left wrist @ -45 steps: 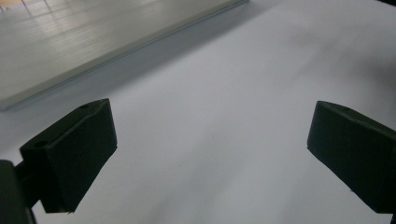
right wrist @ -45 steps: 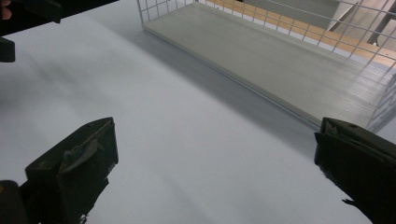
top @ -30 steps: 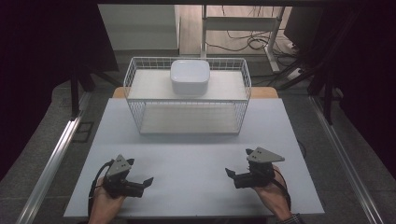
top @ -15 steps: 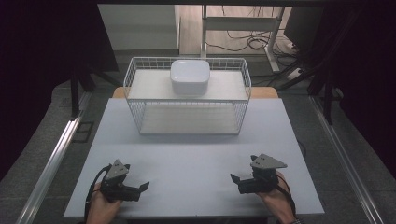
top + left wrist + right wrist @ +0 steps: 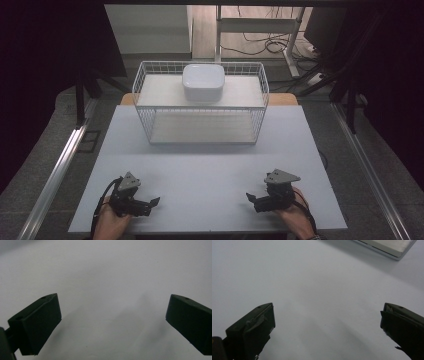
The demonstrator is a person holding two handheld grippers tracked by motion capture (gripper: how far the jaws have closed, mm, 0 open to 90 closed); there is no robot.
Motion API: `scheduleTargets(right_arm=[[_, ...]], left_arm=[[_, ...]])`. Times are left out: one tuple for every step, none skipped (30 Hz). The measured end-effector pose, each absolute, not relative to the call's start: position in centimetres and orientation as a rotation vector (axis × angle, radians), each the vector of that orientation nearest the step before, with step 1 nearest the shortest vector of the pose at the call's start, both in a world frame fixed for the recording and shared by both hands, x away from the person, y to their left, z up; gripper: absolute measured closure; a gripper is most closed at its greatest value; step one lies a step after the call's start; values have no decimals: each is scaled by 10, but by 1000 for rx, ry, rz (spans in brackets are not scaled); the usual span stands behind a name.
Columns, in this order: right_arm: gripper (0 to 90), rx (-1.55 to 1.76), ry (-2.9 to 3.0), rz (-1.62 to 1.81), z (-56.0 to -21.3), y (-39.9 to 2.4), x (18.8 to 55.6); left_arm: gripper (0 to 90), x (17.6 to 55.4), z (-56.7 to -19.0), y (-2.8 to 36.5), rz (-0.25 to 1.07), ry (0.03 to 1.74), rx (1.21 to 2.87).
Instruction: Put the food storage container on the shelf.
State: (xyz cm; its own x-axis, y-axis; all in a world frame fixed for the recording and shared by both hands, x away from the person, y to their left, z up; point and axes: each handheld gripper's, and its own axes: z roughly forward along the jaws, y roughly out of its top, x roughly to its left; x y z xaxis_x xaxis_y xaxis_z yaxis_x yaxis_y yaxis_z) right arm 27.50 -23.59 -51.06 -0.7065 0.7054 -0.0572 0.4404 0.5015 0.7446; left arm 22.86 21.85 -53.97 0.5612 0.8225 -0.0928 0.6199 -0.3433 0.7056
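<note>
Both claws sit low at the near edge of the worktop (image 5: 210, 165), well apart from each other. Left claw (image 5: 150, 204) is released, jaws spread wide, nothing between them. Right claw (image 5: 251, 199) likewise: released, wide gap, bare surface underneath.

Nearest thing to work on is the white box (image 5: 203, 81). It sits on the upper level of the wire basket (image 5: 145, 120) at the far side of the worktop, well away from both claws. Looks like a squarish lidded container with rounded corners, but the high view is too coarse to tell a lid seam.

Judgement: the step in hand is the reach. To do it well:
- come over the basket rim from above, not through the wire wall
- keep jaws wide until they straddle the box sides
- square the claw to a flat side, since rounded corners will probably slip
- second claw steadies the basket if it shifts

Count: 1 white box, 1 wire basket, 2 claws, 1 worktop. Far edge of the basket base shows in the right gripper view (image 5: 387, 246).
</note>
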Motion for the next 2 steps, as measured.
scheduleTargets(right_arm=[[0, 952, 2395, 1036, -511, -236, 275], [0, 956, 2395, 1035, -511, -236, 276]], left_arm=[[0, 229, -539, 218, 367, 1153, 2081], [0, 229, -539, 219, 366, 1151, 2080]])
